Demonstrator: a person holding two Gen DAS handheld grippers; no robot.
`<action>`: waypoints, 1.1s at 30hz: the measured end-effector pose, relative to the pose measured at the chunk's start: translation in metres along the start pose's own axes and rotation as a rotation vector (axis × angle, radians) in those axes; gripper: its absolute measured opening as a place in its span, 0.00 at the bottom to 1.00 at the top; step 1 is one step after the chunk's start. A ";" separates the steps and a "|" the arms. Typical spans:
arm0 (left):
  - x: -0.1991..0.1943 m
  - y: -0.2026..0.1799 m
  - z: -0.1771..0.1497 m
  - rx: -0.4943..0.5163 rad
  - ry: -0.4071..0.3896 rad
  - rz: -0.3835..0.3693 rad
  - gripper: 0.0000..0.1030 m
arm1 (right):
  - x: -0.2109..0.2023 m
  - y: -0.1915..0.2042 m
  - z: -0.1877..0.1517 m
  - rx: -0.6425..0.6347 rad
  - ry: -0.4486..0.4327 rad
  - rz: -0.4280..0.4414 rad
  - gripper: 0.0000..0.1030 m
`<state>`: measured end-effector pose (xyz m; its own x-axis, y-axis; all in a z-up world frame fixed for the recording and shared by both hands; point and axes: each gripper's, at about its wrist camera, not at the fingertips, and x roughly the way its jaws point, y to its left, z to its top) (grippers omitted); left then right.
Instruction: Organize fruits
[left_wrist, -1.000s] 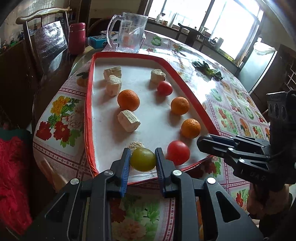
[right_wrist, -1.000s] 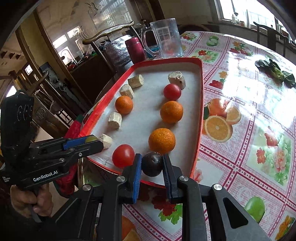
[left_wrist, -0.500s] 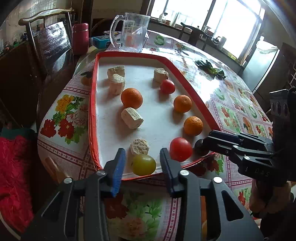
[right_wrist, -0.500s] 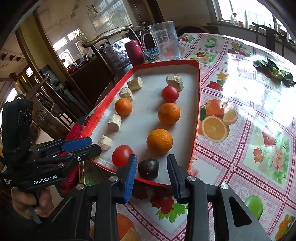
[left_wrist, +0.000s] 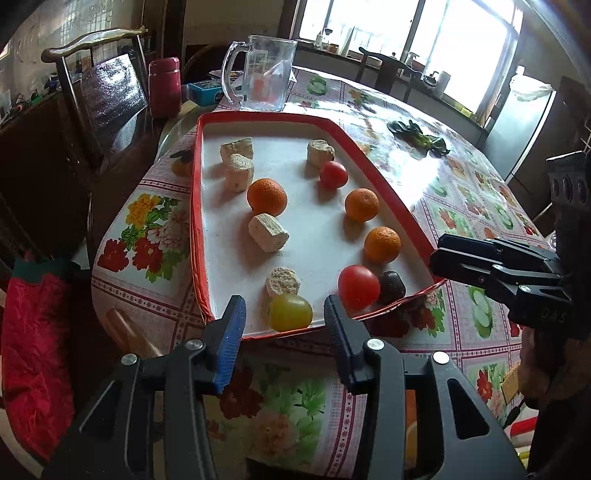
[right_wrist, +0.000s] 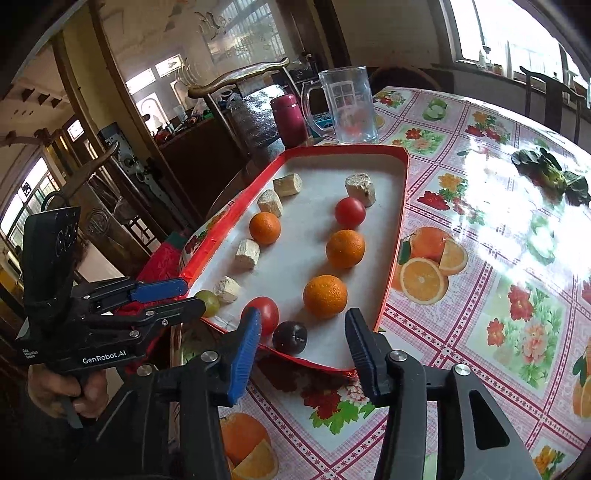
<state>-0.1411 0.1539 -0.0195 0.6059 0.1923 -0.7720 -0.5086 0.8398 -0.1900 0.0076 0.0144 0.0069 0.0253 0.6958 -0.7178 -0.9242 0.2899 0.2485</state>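
A white tray with a red rim (left_wrist: 195, 221) holds three oranges, two red tomatoes and several beige chunks. At its near edge lies a yellow-green fruit (left_wrist: 290, 313), between the fingers of my open left gripper (left_wrist: 284, 301), which do not touch it. A dark plum (right_wrist: 290, 336) lies on the tray's near edge (right_wrist: 402, 206) beside a red tomato (right_wrist: 264, 314). My right gripper (right_wrist: 303, 314) is just above and behind it, its jaws opening with the pads clear of the plum. Each gripper shows from the side in the other's view: right gripper (left_wrist: 437, 254), left gripper (right_wrist: 192, 295).
Beyond the tray stand a glass mug (left_wrist: 264, 74), a maroon flask (left_wrist: 164, 86) and a blue box (left_wrist: 205, 90). Green leaves (left_wrist: 417, 134) lie on the flowered tablecloth to the right. A chair (left_wrist: 99, 92) and a red cloth (left_wrist: 33, 350) are by the table's left edge.
My left gripper opened and let go of the yellow-green fruit. My right gripper opened off the dark plum and lifted back a little. Both fruits stay on the tray.
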 end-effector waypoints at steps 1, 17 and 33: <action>-0.001 -0.001 -0.001 0.004 -0.001 0.004 0.41 | -0.001 0.001 0.001 -0.017 0.004 0.005 0.54; -0.028 -0.019 -0.016 0.088 -0.038 0.097 0.73 | -0.016 0.013 -0.001 -0.294 0.041 0.016 0.87; -0.045 -0.021 -0.013 0.097 -0.067 0.157 0.80 | -0.007 0.025 -0.009 -0.501 0.070 -0.009 0.89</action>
<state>-0.1654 0.1206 0.0111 0.5649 0.3557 -0.7446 -0.5411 0.8409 -0.0087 -0.0194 0.0105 0.0124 0.0245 0.6443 -0.7644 -0.9938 -0.0673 -0.0885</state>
